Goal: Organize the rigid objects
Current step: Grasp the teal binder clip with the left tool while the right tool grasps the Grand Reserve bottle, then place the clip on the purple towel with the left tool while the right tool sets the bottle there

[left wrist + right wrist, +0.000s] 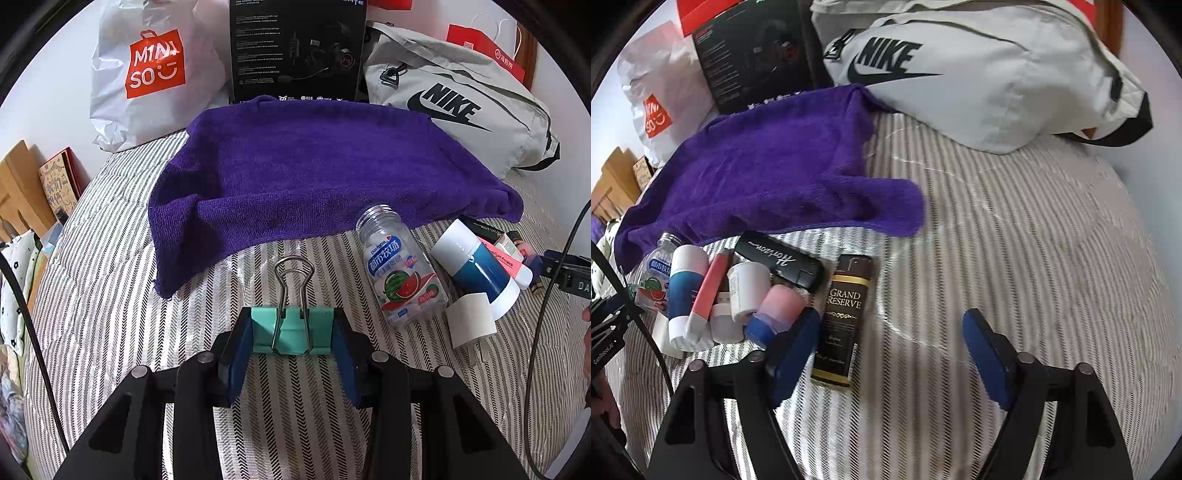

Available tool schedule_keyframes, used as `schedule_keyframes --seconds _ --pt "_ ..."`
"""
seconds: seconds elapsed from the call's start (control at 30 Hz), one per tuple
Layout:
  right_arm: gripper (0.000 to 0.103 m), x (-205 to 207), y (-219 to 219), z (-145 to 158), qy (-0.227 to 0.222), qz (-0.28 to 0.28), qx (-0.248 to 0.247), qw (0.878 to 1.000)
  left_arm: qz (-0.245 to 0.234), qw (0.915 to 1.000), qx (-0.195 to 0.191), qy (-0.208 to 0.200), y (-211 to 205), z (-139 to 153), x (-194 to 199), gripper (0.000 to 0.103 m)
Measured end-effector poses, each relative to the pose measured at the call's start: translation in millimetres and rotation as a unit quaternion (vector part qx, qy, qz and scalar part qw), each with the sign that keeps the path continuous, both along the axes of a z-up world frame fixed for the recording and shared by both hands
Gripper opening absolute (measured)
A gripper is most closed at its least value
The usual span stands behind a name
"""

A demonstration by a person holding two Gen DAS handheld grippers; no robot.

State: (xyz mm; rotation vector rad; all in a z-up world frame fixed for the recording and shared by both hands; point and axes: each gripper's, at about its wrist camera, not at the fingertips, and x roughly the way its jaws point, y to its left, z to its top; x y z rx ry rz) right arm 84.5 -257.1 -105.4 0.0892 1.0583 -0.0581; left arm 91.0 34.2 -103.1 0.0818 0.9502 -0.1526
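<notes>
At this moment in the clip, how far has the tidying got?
Done, apparently: a cluster of small items sits together below the purple towel, including the watermelon-label bottle, blue-and-white container and Grand Reserve box. In hand: the left gripper is clamping a teal binder clip. Left: placing that clip; the right gripper is open and empty.

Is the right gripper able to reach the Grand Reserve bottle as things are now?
Probably yes. The right gripper is open and empty, and the Grand Reserve bottle lies flat just beside its left finger, with nothing on top of it.
</notes>
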Motion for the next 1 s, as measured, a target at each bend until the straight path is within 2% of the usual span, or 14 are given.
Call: schedule_keyframes --seconds 0.07,0.13,0.2,0.27,0.3,0.37,0.57,0.73,1.0 --pt "0.071 2.3 10.0 -2.8 -0.003 0.010 -0.028 1.000 0.000 1.0000 0.001 0.000 0.4 -0.2 0.0 0.039" --pt "0.062 2.8 17.2 -1.9 -0.013 0.022 -0.042 0.999 0.000 1.0000 0.001 -0.001 0.7 -0.6 -0.7 0.040" --pt "0.047 3.4 22.1 -1.7 -0.020 0.041 -0.035 0.998 0.001 1.0000 0.002 -0.001 0.7 -0.6 -0.2 0.040" --pt "0.038 4.6 21.8 -0.7 -0.016 0.048 -0.027 0.998 0.001 1.0000 0.002 -0.001 1.1 -0.6 -0.2 0.040" --pt "0.030 4.9 20.6 0.2 -0.011 0.048 -0.028 0.998 0.001 1.0000 0.002 -0.001 0.3 -0.4 0.0 0.040" --pt "0.023 4.3 16.8 1.1 -0.005 0.045 -0.028 0.999 0.001 1.0000 0.002 -0.002 -0.1 -0.4 -0.2 0.040" --pt "0.023 5.7 23.4 0.2 0.000 0.059 -0.050 0.997 0.002 1.0000 0.002 -0.005 -0.2 -0.6 -0.7 0.040" --pt "0.023 8.3 14.2 1.4 0.010 0.064 -0.021 0.998 0.001 1.0000 0.000 0.000 0.6 0.2 -0.7 0.039" --pt "0.023 -17.8 1.9 17.0 0.005 0.059 0.004 0.998 0.012 0.9998 -0.013 0.006 9.1 14.0 -13.0 0.039"
